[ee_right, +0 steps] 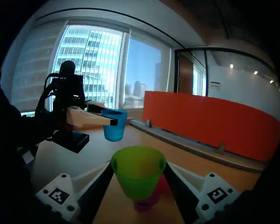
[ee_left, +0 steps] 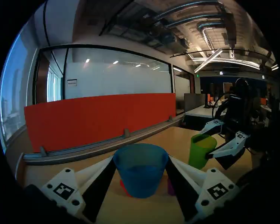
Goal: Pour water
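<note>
A blue cup (ee_left: 140, 170) is held upright above the wooden table, my left gripper (ee_left: 140, 175) shut on its sides. In the right gripper view the same blue cup (ee_right: 114, 125) hangs at the left in the other gripper's fingers (ee_right: 89, 118). My right gripper (ee_right: 138, 179) is shut on a green cup (ee_right: 138, 171), also upright and lifted. From the left gripper view the green cup (ee_left: 201, 150) stands to the right of the blue one, a short gap between them. I cannot make out water in either cup.
A red cup (ee_right: 163, 184) and a purple cup (ee_right: 143, 204) stand on the wooden table (ee_right: 199, 164) below the held cups. An orange divider panel (ee_left: 99, 115) runs along the table's far edge. Large windows (ee_right: 91, 63) lie beyond.
</note>
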Action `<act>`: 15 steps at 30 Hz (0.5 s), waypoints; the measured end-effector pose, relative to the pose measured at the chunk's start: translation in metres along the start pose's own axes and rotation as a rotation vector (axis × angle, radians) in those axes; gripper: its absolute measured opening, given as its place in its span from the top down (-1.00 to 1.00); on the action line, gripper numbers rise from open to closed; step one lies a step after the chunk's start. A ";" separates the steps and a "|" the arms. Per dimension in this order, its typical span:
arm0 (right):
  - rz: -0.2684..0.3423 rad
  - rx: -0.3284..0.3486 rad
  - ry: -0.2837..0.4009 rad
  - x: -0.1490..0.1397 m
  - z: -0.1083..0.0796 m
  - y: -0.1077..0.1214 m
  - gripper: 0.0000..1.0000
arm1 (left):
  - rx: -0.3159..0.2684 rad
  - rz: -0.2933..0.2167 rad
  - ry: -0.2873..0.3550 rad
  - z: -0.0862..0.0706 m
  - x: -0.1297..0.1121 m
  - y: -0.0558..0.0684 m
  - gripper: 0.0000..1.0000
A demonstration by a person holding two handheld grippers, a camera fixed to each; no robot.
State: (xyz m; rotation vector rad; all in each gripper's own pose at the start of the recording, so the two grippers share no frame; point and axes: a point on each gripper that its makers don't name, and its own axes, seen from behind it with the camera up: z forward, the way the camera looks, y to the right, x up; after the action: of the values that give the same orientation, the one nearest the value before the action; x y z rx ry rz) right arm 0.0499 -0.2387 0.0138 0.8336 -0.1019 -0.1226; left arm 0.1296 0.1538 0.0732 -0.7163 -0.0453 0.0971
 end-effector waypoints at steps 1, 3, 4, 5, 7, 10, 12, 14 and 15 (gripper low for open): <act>-0.001 -0.003 0.003 0.001 0.000 0.001 -0.86 | -0.001 0.000 0.001 0.000 0.000 0.001 -0.76; -0.004 -0.009 0.010 0.004 0.000 0.003 -0.86 | -0.004 0.001 0.004 0.000 0.001 0.002 -0.75; -0.005 -0.012 0.013 0.005 0.000 0.004 -0.86 | -0.006 0.000 0.005 0.001 0.002 0.002 -0.75; -0.006 -0.015 0.017 0.007 0.000 0.006 -0.86 | -0.007 0.000 0.006 0.001 0.002 0.003 -0.75; -0.007 -0.019 0.022 0.009 0.001 0.007 -0.86 | -0.010 -0.001 0.009 0.001 0.003 0.004 -0.75; -0.008 -0.022 0.029 0.012 0.002 0.009 -0.86 | -0.014 0.000 0.012 0.002 0.003 0.006 -0.75; -0.009 -0.022 0.030 0.013 0.002 0.010 -0.86 | -0.016 0.002 0.013 0.002 0.003 0.007 -0.76; -0.011 -0.025 0.032 0.014 0.002 0.011 -0.86 | -0.019 0.003 0.015 0.003 0.004 0.008 -0.76; -0.012 -0.027 0.034 0.015 0.002 0.012 -0.86 | -0.021 0.004 0.016 0.003 0.004 0.008 -0.76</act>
State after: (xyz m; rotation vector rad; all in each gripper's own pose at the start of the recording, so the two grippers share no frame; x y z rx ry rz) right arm 0.0647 -0.2346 0.0243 0.8092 -0.0637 -0.1206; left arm 0.1332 0.1625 0.0700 -0.7379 -0.0293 0.0948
